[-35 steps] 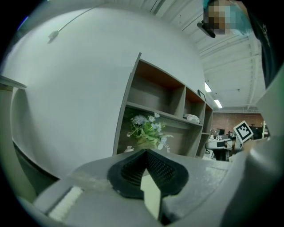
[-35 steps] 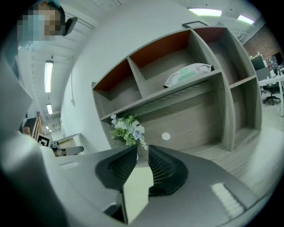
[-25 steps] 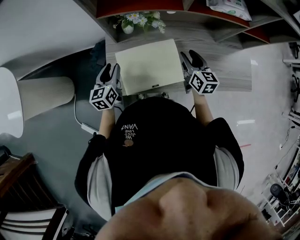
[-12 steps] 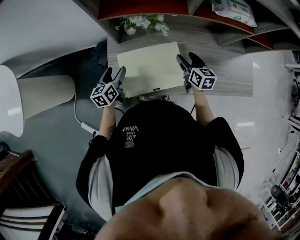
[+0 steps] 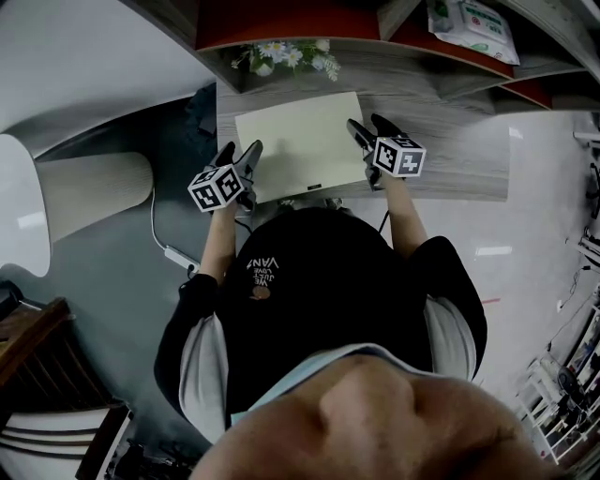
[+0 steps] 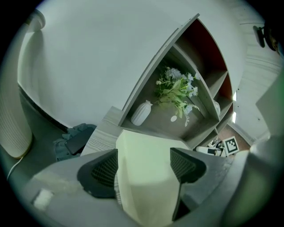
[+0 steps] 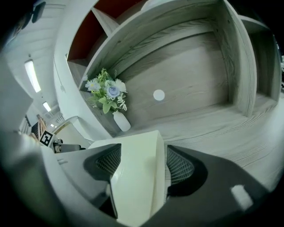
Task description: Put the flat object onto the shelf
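Board [image 5: 298, 141], cream and flat, lies on the grey wooden shelf [image 5: 450, 141], directly between the two claws. We see the left claw [image 5: 241, 152] at the board's left edge and the right claw [image 5: 368, 127] at its right edge, each angled forward and down toward the shelf unit.

In the left gripper view, the left claw [image 6: 144, 166] has its jaws spread wide, having just been opening. The board [image 6: 146, 190] runs out between them, and the ribbed pads [image 6: 106, 170] do not press on it. In the right gripper view, the right claw [image 7: 138, 164] shows the same condition: its jaws have just been opening and stand apart, with the board [image 7: 133, 186] between them and released.

Ahead of the left claw, past the board's far edge, we note a white vase of flowers [image 6: 141, 113] in a compartment. From the right claw it stands ahead and to the left [image 7: 120, 120]. A dark cloth [image 6: 75, 139] lies low to the left of the left claw. A packet [image 5: 473, 28] rests on a higher level, ahead and to the right of the right claw.
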`<state>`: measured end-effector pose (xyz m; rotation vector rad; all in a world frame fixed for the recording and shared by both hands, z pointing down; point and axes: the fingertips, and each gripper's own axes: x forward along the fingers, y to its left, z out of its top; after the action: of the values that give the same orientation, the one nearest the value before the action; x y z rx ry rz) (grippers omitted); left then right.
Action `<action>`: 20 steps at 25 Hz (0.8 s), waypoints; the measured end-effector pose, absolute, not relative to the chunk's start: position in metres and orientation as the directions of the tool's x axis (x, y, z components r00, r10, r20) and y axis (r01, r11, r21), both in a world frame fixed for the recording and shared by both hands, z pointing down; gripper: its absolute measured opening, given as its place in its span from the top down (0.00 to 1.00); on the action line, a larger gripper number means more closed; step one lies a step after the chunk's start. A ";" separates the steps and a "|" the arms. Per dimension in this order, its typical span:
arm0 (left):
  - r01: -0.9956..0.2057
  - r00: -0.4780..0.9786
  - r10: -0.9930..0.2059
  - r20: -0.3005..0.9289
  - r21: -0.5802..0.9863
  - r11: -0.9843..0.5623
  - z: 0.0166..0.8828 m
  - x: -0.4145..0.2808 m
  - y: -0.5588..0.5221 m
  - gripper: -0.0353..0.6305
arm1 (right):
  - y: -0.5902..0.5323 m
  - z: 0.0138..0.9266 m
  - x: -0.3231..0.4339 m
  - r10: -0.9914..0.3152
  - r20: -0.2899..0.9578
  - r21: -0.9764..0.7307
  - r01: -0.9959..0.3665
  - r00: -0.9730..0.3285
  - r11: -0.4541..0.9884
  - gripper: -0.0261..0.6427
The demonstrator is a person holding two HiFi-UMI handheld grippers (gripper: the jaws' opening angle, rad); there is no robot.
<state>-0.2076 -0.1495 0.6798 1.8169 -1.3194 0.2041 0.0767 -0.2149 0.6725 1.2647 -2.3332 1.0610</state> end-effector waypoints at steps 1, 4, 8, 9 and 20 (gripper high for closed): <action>-0.837 0.432 -0.693 0.577 0.542 -0.070 0.682 -0.206 -0.150 0.40 | -0.215 0.678 0.076 -0.594 0.558 -0.479 -0.809 -0.580 0.340 0.50; -0.836 0.437 -0.675 0.595 0.545 -0.061 0.690 -0.203 -0.152 0.40 | -0.215 0.691 0.073 -0.560 0.573 -0.511 -0.795 -0.598 0.327 0.49; -0.832 0.449 -0.651 0.612 0.551 -0.057 0.698 -0.198 -0.152 0.40 | -0.214 0.701 0.070 -0.524 0.580 -0.543 -0.776 -0.623 0.321 0.49; -0.830 0.454 -0.645 0.614 0.554 -0.057 0.699 -0.197 -0.152 0.40 | -0.214 0.704 0.069 -0.518 0.581 -0.551 -0.772 -0.628 0.317 0.49; -0.851 0.410 -0.640 0.650 0.524 -0.013 0.707 -0.205 -0.153 0.55 | -0.211 0.718 0.063 -0.485 0.556 -0.631 -0.723 -0.675 0.282 0.54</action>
<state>-0.2047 -0.1531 0.7070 1.7289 -1.3063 0.2833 0.0635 -0.2107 0.7183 1.1109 -2.2972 1.3419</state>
